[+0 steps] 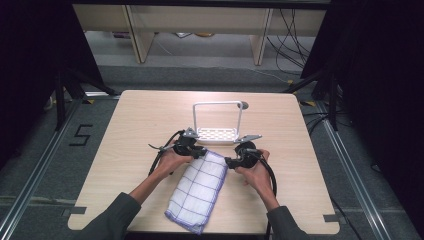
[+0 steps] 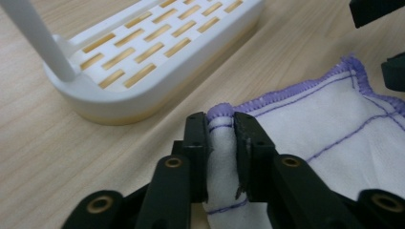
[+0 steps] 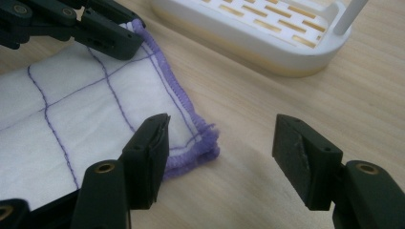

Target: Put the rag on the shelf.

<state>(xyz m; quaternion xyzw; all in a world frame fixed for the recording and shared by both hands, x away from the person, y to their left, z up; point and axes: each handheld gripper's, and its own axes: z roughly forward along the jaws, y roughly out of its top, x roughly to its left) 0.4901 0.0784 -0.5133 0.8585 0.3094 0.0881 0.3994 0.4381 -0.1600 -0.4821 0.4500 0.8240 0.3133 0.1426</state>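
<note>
The folded white cloth with purple grid lines and purple stitched edging point(image 1: 196, 191) lies on the pale wood-grain table point(image 1: 125, 145), running from the centre toward 6 o'clock, its far edge just short of the white slotted plastic rack with a tall wire hoop point(image 1: 216, 134) at 12 o'clock. The left gripper point(image 2: 220, 136) is clamped narrow on the cloth's far left corner, fabric bunched between its jaws. The right gripper point(image 3: 219, 152) stands wide, one jaw over the far right corner point(image 3: 203, 143) and the other over bare wood, gripping nothing. To do this well, I judge the right should slide its jaws around that corner and close deep past the hem, matching the left's height before any lift. The table sits on grey carpet point(image 1: 40, 165), with a "5" floor mark point(image 1: 81, 135) at 9 o'clock and dark curtains either side
</note>
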